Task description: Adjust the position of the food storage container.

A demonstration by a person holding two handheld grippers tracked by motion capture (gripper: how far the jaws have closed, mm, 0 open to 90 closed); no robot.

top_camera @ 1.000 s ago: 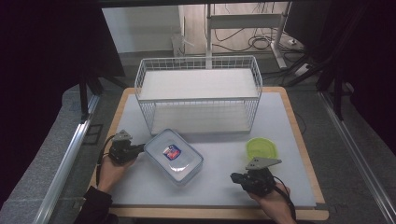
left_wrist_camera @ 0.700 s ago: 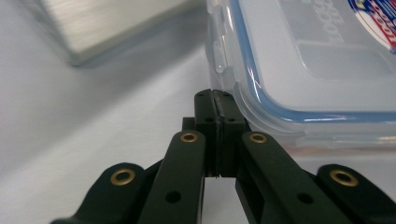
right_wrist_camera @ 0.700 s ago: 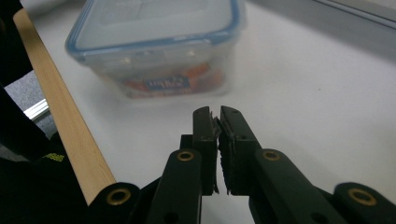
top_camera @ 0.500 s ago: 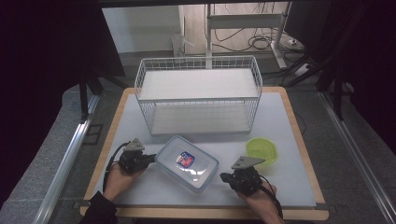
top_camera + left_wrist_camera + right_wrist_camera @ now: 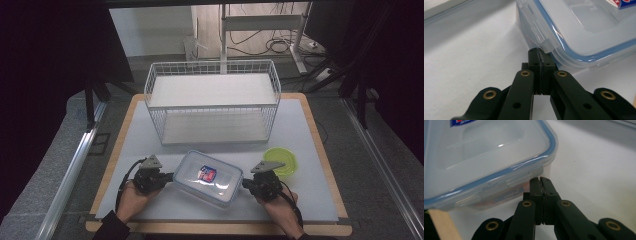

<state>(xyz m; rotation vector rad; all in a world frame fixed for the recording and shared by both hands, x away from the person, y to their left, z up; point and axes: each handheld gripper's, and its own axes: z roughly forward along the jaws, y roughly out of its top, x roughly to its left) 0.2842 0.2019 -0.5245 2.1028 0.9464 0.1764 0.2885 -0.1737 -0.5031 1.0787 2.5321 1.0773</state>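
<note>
Both grippers sit pressed together with nothing between the pads, one at each short end of the clear lidded container [image 5: 208,178]. Left gripper [image 5: 165,177] has its closed tips touching the container's left end just under the latch flap [image 5: 541,40], as its own view shows. Right gripper [image 5: 248,184] has its closed tips against the lower wall of the container's right end, beneath the blue-sealed lid rim [image 5: 549,147].

Beyond the tips, away from the person, stands the white wire basket [image 5: 212,102], the biggest thing on the table; its front wall is well apart from the container, with a bare strip of mat between. The white mat [image 5: 150,140] covers most of the wooden board [image 5: 320,150], whose rim frames it. Behind both hands the mat's near edge and the board's front rim lie close. Outward from the left gripper the mat is bare up to the board's left rim.

Just past the right gripper, on its far outer side, lies the small green lid [image 5: 281,161], close to the grey plate on top of that gripper; beyond it bare mat runs on to the right rim. On the container's lid sits a small red and blue label [image 5: 207,173].
</note>
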